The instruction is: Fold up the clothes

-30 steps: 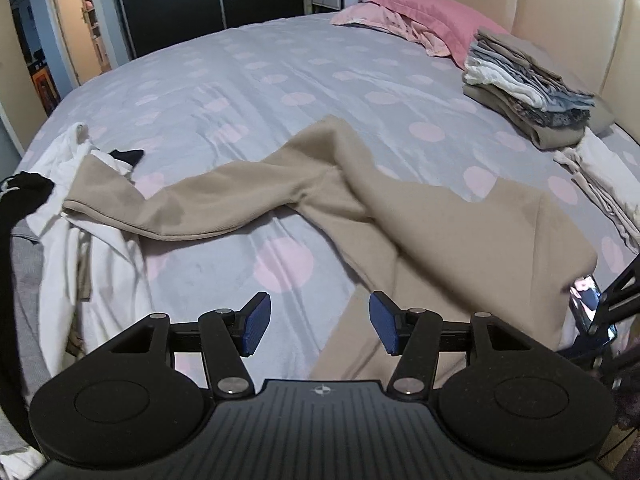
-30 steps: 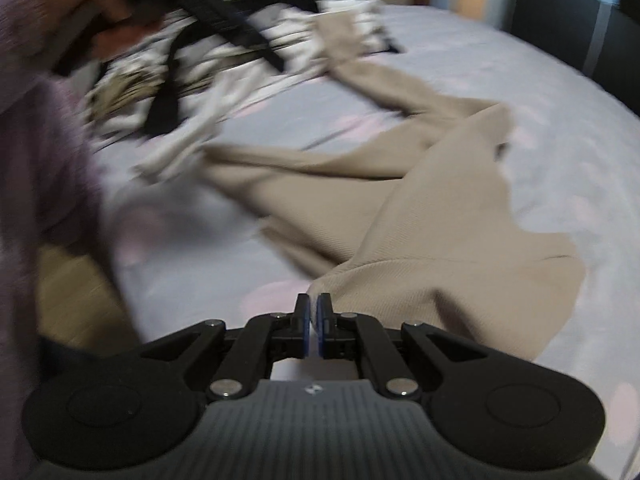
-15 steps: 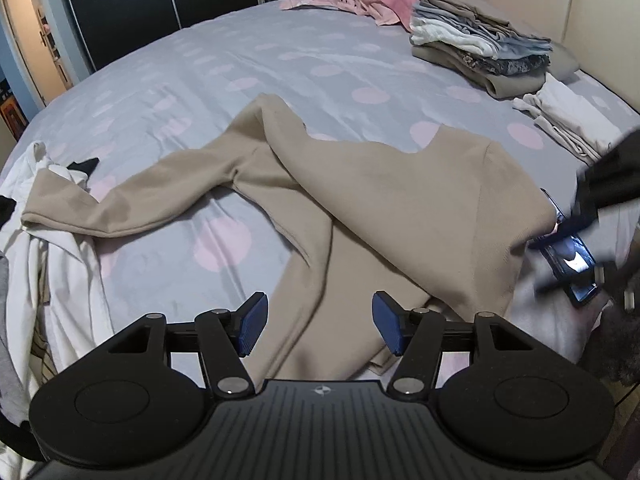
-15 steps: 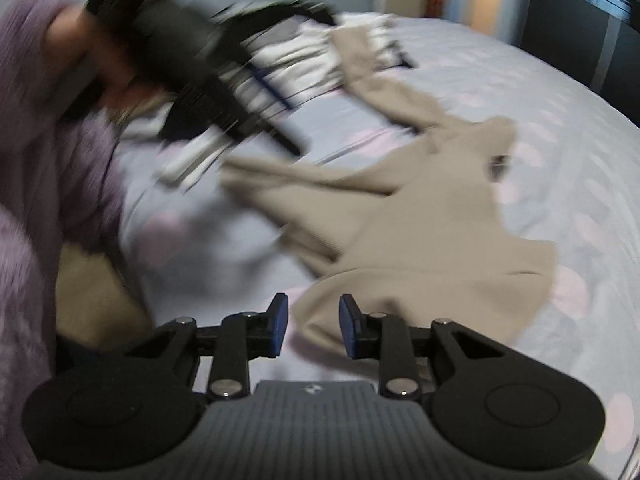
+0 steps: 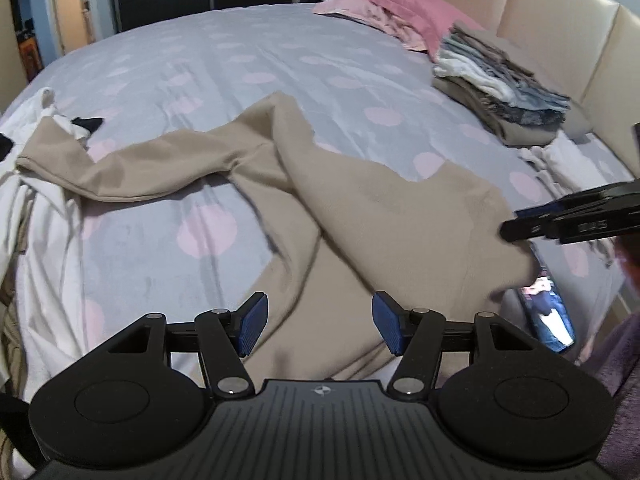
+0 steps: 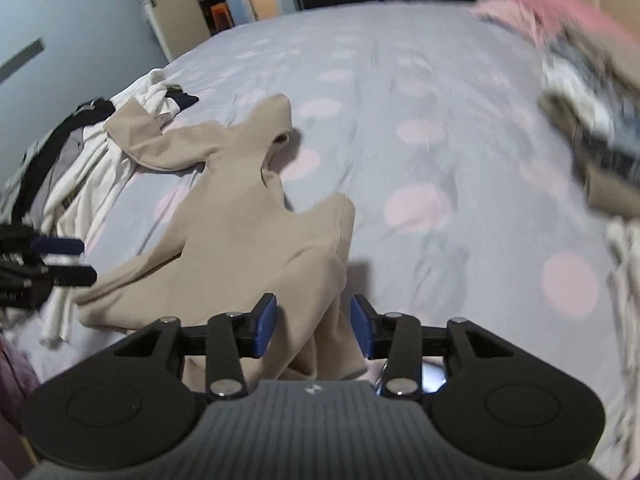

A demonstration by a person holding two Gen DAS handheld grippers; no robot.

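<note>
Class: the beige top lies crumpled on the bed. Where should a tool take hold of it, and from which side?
Grip the beige top at its near hem corner, coming from the near bed edge: that edge lies loose and raised, whereas the far sleeve sprawls out flat.

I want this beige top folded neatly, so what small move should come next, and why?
Probably close the right hand-held gripper on the beige knit top. Its jaws are opening with the top's near edge between them, and the garment lies crumpled on the spotted grey bedsheet, one sleeve trailing.

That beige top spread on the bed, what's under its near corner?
A phone with a lit screen pokes out from under the beige top, lying on the spotted bedsheet. The phone's upper end is covered by the fabric; anything else beneath the top is hidden.
</note>
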